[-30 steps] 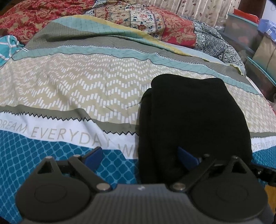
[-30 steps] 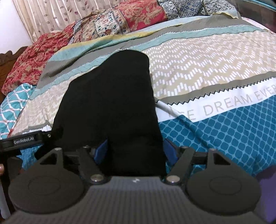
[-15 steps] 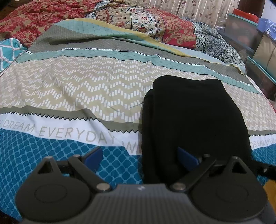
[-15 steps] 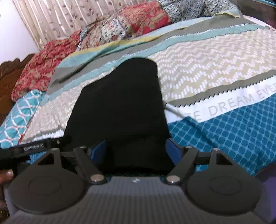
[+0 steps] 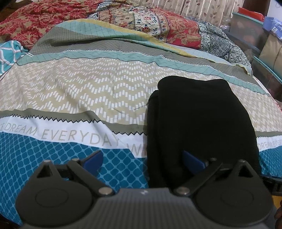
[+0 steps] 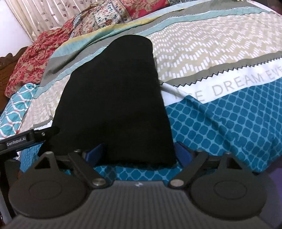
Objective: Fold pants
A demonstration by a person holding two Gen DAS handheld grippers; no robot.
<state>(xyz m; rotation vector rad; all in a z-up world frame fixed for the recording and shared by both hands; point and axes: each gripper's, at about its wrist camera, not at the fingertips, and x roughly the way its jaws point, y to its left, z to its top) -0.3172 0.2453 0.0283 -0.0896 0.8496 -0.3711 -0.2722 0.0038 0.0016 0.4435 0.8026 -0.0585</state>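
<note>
The black pants (image 5: 199, 123) lie folded in a compact stack on the patterned bedspread (image 5: 88, 91). My left gripper (image 5: 142, 158) is open at the near left corner of the stack, its right finger over the black cloth and its left finger over the bedspread. In the right wrist view the pants (image 6: 116, 98) fill the middle. My right gripper (image 6: 139, 153) is open, with its blue fingers on either side of the stack's near edge. The left gripper's body (image 6: 26, 139) shows at the left of that view.
Floral quilts and pillows (image 5: 141, 19) are piled at the head of the bed. Storage boxes (image 5: 260, 38) stand to the right of the bed. A white cord (image 6: 169, 88) lies beside the pants. A curtain (image 6: 35, 15) hangs behind.
Both grippers have drawn back a little toward the near edge of the bed. The pants stay flat and unmoved. The jaws stay open.
</note>
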